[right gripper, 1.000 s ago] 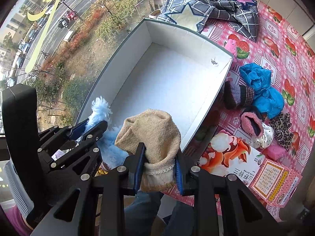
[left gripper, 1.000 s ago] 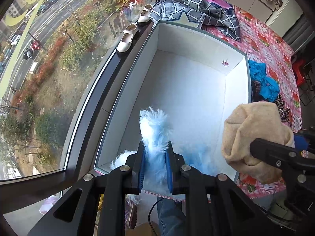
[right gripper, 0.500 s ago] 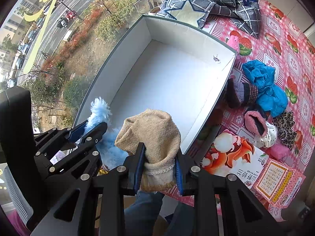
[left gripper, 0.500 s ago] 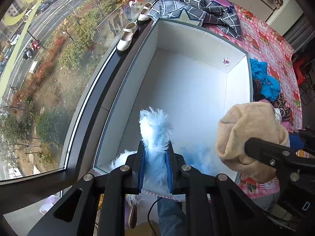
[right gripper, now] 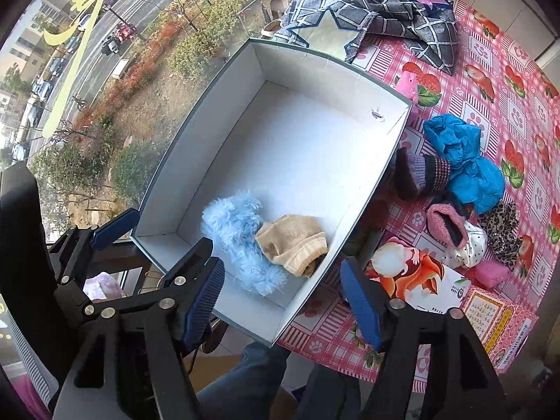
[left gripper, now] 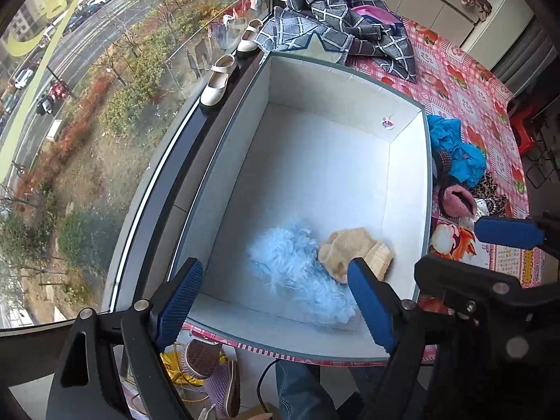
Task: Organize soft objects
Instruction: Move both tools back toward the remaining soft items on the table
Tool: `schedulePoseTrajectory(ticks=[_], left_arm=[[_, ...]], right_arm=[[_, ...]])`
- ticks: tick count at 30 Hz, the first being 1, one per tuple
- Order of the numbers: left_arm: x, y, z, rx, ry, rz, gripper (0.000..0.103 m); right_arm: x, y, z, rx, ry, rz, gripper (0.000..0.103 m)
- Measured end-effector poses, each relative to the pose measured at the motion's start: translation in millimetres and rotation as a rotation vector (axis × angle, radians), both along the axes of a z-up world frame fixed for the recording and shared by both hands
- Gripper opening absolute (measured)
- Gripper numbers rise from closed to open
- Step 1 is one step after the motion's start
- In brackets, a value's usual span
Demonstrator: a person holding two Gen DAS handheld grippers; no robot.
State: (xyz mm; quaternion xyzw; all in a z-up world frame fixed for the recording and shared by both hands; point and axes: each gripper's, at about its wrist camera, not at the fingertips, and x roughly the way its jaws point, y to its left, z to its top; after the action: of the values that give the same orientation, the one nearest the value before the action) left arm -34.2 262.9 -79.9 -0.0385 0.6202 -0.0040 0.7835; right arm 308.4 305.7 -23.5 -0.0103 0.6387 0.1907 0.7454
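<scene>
Hiding part of blue fluffy sock [left gripper: 297, 269] behind left gripper [left gripper: 276, 306] pad. Both jaws just opening wide, holding nothing now; right gripper [right gripper: 283, 301] too. Beige sock [right gripper: 294, 243] now lying touching it in box [left gripper: 350, 80], near corner.

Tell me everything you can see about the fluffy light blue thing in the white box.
The fluffy blue item is pale blue with long shaggy pile, like faux fur or plush. It lies limp and elongated on the floor of the white box, at the near end. Its side touches the beige knit sock beside it. Neither set of tongs touches it. What kind of garment it is cannot be told.
</scene>
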Motion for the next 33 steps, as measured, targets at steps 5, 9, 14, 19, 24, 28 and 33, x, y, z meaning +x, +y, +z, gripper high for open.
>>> schedulePoseTrajectory(ticks=[5, 9, 14, 19, 24, 28, 33], left_arm=[[5.2, 5.3, 4.7, -0.099, 0.013, 0.049, 0.102], [11.2, -3.6, 22.0, -0.119, -0.028, 0.022, 0.103], [23.6, -27.1, 39.7, -0.145, -0.037, -0.039, 0.103], [36.9, -66.1, 50.8, -0.159, -0.035, -0.130, 0.103], [51.2, -112.6, 49.1, -0.158, -0.007, -0.213, 0.103], [67.7, -148.0, 41.3, -0.173, 0.035, -0.254, 0.103], [99.6, -194.7, 28.4, -0.138, 0.062, -0.294, 0.103]], right_arm=[[2.1, -18.0, 10.2, 0.012, -0.014, -0.040, 0.096], [8.9, -47.3, 18.3, 0.031, -0.003, -0.101, 0.096], [15.0, -109.3, 29.3, 0.066, 0.007, -0.215, 0.096], [14.3, -185.9, 31.1, 0.073, 0.014, -0.376, 0.096], [8.6, -256.7, 20.6, 0.075, 0.039, -0.513, 0.096], [3.9, -298.9, 6.4, 0.085, 0.067, -0.578, 0.096], [6.9, -335.8, -15.2, 0.088, 0.105, -0.600, 0.096]])
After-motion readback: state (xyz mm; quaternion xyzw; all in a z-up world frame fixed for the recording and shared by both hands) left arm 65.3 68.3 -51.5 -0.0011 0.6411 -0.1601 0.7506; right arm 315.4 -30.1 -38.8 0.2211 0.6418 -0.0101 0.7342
